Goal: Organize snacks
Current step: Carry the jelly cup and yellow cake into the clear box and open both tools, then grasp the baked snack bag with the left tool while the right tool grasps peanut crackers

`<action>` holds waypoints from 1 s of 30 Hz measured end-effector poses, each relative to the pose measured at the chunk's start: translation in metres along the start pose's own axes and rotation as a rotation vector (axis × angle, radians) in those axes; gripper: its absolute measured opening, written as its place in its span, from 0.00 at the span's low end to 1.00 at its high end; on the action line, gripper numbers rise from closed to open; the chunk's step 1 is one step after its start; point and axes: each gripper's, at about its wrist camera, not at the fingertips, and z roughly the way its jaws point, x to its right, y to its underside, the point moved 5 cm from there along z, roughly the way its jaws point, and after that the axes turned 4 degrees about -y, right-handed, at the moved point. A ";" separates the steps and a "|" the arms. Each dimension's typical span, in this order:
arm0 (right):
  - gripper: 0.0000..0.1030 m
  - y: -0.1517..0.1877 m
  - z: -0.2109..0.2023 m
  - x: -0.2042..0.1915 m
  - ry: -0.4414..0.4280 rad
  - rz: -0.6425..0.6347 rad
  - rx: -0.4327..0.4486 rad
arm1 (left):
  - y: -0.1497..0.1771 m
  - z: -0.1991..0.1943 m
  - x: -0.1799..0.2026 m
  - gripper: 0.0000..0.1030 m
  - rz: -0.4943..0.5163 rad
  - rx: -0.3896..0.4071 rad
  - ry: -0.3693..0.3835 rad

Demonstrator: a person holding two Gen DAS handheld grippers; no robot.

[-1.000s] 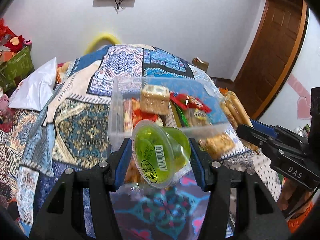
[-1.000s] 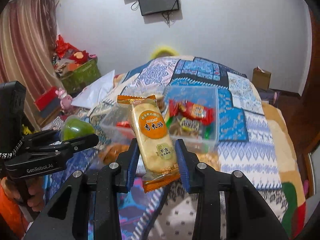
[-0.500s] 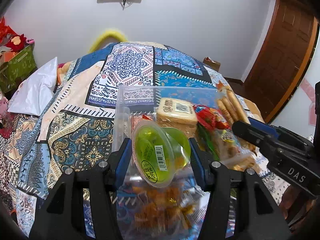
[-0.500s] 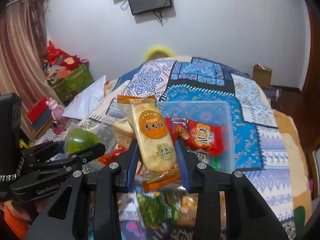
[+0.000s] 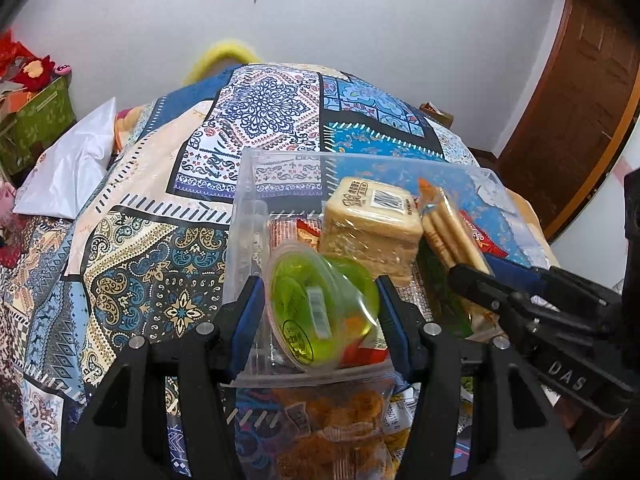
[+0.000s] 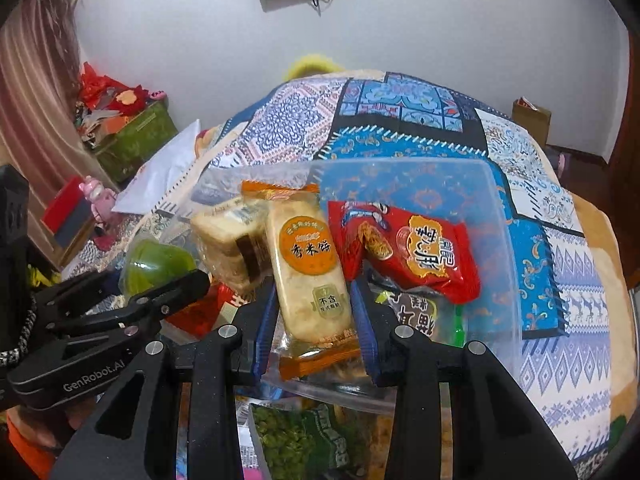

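My left gripper is shut on a green jelly cup, tilted on its side just above the near end of a clear plastic bin. My right gripper is shut on a rice cracker packet with orange ends, held upright over the same clear plastic bin. A wrapped pale cake and a red snack bag lie in the bin. The right gripper shows at the right of the left wrist view, and the left gripper at the left of the right wrist view.
The bin sits on a bed with a patchwork quilt. Loose snack packets lie in front of the bin, among them a bag of fried pieces and a green pea packet. A white pillow lies left; a wooden door stands right.
Both grippers have moved forward and down over the bin, each keeping its snack. The bin and its contents now fill more of both views.
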 end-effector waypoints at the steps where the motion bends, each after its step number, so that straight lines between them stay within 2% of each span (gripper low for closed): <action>1: 0.33 0.000 0.001 0.000 0.004 -0.005 -0.002 | 0.000 -0.001 0.000 0.54 -0.003 -0.001 0.006; 2: 0.33 0.001 0.001 -0.001 0.007 -0.011 -0.007 | -0.001 -0.002 0.000 0.59 -0.007 -0.003 0.007; 4: 0.34 0.002 0.000 -0.002 0.005 -0.018 -0.015 | -0.001 -0.006 -0.003 0.61 -0.022 -0.003 -0.005; 7: 0.43 0.002 -0.005 -0.002 0.004 -0.017 -0.015 | -0.001 -0.015 -0.007 0.62 -0.039 -0.002 0.016; 15: 0.45 0.001 -0.037 -0.001 0.008 -0.032 0.026 | 0.000 -0.054 -0.005 0.62 -0.012 0.045 0.022; 18: 0.51 0.002 -0.053 0.001 0.023 -0.039 0.052 | 0.004 -0.066 -0.006 0.63 -0.002 0.052 0.020; 20: 0.57 0.004 -0.066 0.004 0.042 -0.044 0.077 | 0.010 -0.072 -0.006 0.63 0.002 0.047 0.021; 23: 0.59 0.008 -0.079 0.008 0.074 -0.057 0.097 | 0.021 -0.076 -0.007 0.68 0.006 0.035 0.014; 27: 0.61 0.018 -0.088 0.015 0.098 -0.063 0.097 | 0.038 -0.071 -0.008 0.68 0.006 -0.005 0.016; 30: 0.68 0.030 -0.089 0.022 0.124 -0.063 0.083 | 0.051 -0.062 -0.007 0.68 0.009 -0.039 0.023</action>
